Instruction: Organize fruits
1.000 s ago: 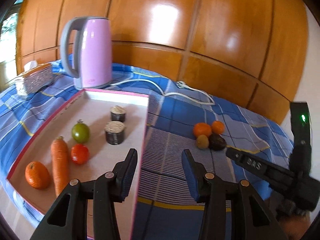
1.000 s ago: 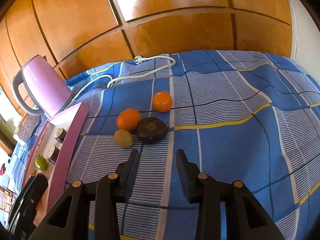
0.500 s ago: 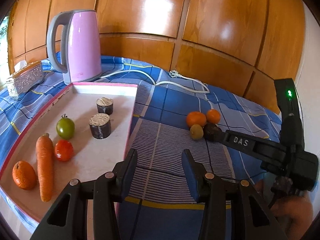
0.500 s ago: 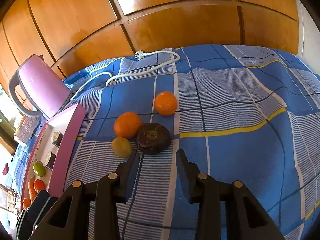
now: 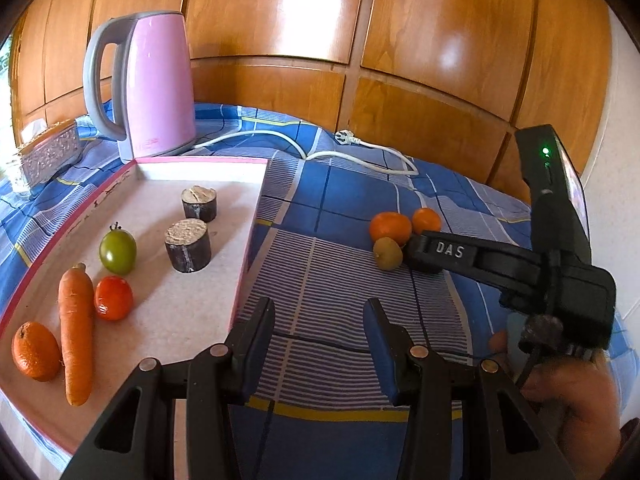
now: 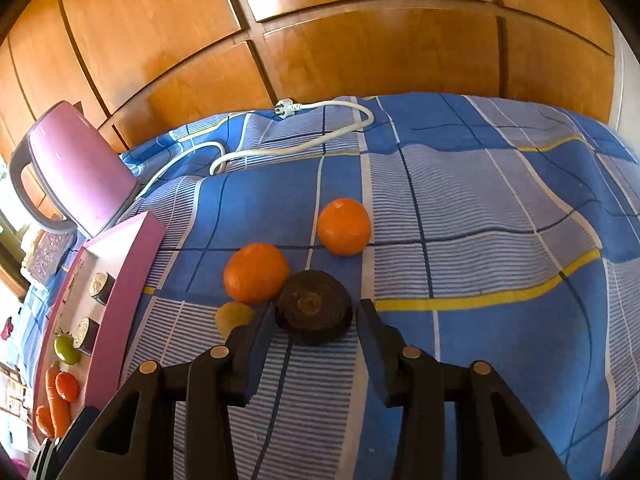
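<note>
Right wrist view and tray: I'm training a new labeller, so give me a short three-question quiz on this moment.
1. True or false: the right gripper has the dark brown round fruit between its fingers.
2. How many items lie in the pink tray?
3. What stands behind the tray: A) pink kettle B) bowl C) bottle?

Key: 1 true; the fingers are opening around it. 2 six. 3 A.

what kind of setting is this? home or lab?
Likely a home room, not a lab: a surface draped in a blue checked cloth, glossy wooden wall panels behind it, and a pink electric kettle with its white power cord lying unplugged beside a pink-rimmed tray of produce.
</note>
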`<state>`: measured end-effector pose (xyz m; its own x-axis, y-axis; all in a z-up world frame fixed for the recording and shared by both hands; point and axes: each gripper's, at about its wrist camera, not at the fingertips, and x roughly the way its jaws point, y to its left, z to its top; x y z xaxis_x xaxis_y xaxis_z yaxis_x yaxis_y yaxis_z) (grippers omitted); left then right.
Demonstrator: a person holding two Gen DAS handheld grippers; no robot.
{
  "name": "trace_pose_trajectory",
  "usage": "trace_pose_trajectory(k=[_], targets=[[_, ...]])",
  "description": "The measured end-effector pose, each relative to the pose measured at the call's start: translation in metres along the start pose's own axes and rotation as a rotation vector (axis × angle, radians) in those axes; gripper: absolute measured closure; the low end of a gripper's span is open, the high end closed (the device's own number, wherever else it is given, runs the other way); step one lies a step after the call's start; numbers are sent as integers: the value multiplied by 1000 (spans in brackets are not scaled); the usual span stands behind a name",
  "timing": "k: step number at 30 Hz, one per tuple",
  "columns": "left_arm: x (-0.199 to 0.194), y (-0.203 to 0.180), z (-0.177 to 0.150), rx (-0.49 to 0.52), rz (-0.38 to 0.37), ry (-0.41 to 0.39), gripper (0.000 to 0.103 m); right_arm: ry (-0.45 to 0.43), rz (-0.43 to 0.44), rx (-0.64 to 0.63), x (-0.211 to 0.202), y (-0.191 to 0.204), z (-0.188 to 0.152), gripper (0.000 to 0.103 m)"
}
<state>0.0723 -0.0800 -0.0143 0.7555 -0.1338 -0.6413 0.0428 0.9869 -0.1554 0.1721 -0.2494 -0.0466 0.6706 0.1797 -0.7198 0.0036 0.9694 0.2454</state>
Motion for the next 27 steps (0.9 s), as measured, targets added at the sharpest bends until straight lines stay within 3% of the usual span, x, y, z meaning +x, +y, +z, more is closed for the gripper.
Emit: trace_pose_trajectory(k=[6,19,27], targets=[[8,-2,2,-3,0,14,57,5,8,-1,1,-1,1,61],[31,-6,16,-20,-19,53,57,4,-76,61,-7,-20,2,61],[47,-23,33,42,-43,45,57,5,-76,79,-9,-25,3,61]])
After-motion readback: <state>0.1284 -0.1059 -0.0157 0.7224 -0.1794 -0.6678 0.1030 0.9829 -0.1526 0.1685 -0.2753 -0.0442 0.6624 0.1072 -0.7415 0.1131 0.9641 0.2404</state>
